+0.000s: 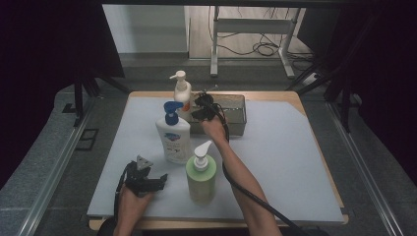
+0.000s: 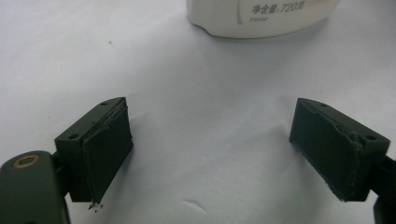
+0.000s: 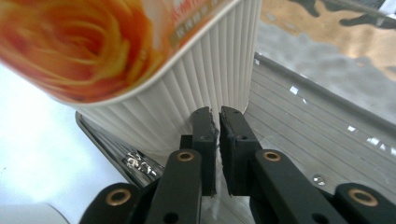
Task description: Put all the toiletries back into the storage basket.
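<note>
Ribbed cream bottle (image 3: 196, 88); orange swirl label.

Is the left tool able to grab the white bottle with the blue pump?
Probably yes: the left tool is open, and only bare mat lies between it and the white bottle.

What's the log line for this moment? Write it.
left gripper: open, facing white bottle | right gripper: shut, beside orange-label bottle, at metal tray

Blue-capped white bottle (image 1: 173, 135), green pump bottle (image 1: 200, 173), grey table mat (image 1: 280, 157), background metal stand (image 1: 251, 27).
</note>
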